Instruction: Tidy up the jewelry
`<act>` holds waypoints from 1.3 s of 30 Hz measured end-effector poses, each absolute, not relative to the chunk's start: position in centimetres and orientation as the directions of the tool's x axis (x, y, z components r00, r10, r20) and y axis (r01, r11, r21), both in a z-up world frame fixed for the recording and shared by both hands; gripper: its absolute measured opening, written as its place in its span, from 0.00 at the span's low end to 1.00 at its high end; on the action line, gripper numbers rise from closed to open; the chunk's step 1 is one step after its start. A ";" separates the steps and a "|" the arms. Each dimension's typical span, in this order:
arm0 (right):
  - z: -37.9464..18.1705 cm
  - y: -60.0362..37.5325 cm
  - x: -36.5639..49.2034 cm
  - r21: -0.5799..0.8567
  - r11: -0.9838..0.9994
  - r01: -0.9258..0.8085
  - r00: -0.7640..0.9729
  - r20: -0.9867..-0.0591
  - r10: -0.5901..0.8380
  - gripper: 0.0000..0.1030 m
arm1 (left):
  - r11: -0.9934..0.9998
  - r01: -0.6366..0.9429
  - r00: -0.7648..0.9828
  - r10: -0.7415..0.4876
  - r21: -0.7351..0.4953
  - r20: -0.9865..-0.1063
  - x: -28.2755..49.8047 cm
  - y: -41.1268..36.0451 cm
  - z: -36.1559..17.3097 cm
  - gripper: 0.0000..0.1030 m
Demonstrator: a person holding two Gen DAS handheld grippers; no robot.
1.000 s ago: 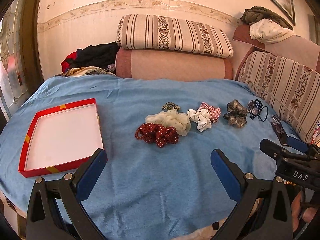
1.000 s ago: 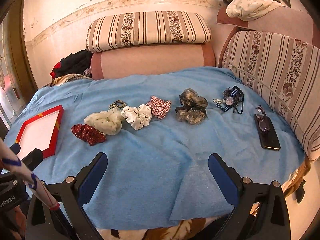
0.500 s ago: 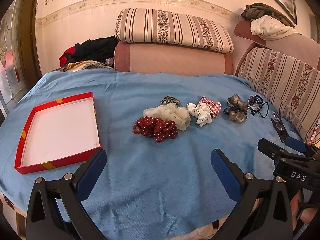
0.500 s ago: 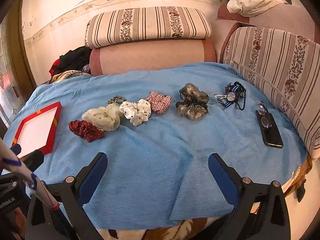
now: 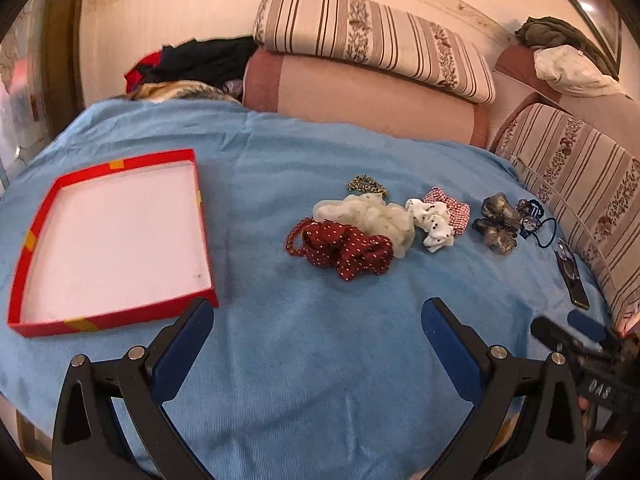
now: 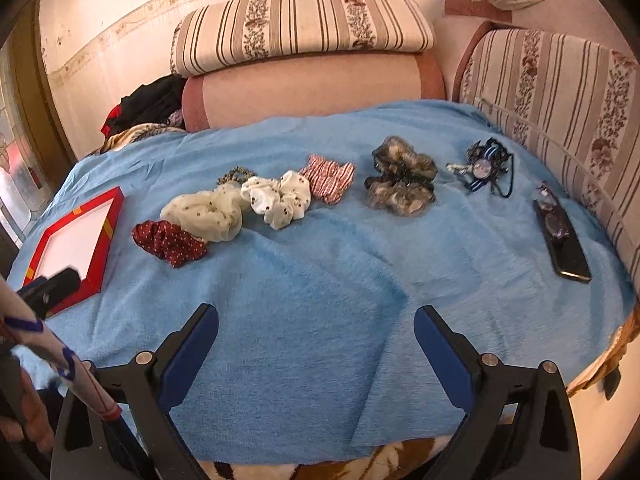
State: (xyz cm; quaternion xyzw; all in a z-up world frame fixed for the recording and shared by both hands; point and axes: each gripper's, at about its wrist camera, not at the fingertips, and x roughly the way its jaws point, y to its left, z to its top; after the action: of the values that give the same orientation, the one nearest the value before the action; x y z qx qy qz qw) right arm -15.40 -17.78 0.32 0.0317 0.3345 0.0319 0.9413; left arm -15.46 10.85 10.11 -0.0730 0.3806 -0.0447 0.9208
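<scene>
Both tools hung empty above the blue terry cloth (image 5: 320, 360), the left gripper (image 5: 318, 320) and the right gripper (image 6: 316, 326) each with jaws spread wide, while the shallow red cardboard tray with a white floor (image 5: 16, 280) sat bare, well left of the row of fabric scrunchies. The dark red white-dotted scrunchie (image 5: 348, 248) lay nearest the tray and looked the sensible first pick: come down over its bunched middle, not the red bead loop (image 5: 294, 236) touching its left edge. The small dark tangle of blue-banded pieces (image 6: 484, 168) at the far right was too knotted to sort out.

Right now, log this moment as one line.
left gripper: open, empty | right gripper: open, empty | red shallow cardboard box: empty | dark red dotted fabric scrunchie: on blue cloth
</scene>
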 end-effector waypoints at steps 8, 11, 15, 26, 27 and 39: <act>-0.8 -18.1 -14.2 0.085 0.996 -0.038 0.755 -0.650 0.085 0.97 | 0.978 0.047 0.684 -0.180 -0.204 -0.707 -11.2 10.5 9.8 1.00; -0.8 -18.8 -13.8 0.096 0.995 -0.026 0.755 -0.650 0.082 0.97 | 0.974 0.064 0.680 -0.200 -0.216 -0.705 -10.0 10.0 10.1 1.00; -0.9 -19.7 -13.2 0.114 0.994 -0.006 0.756 -0.650 0.079 0.97 | 0.974 0.070 0.663 -0.207 -0.216 -0.719 -7.9 9.4 9.7 1.00; -2.4 -20.4 -11.4 0.118 0.993 0.027 0.733 -0.678 0.061 0.97 | 0.969 0.092 0.637 -0.233 -0.228 -0.735 -4.7 9.4 5.6 0.95; -2.6 -20.4 -11.3 0.116 0.993 0.027 0.731 -0.680 0.059 0.97 | 0.967 0.097 0.631 -0.241 -0.234 -0.737 -4.4 9.2 5.3 0.94; -2.8 -21.1 -10.2 0.134 0.990 0.044 0.728 -0.683 0.060 0.97 | 0.960 0.122 0.611 -0.274 -0.253 -0.743 -4.1 8.7 4.1 0.18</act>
State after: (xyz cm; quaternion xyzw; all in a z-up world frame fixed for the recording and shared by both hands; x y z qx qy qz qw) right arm -10.17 -21.10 -2.78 0.0704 0.3689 0.0044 0.9268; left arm -4.07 8.67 4.11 -0.0889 0.4267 -0.1107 0.8932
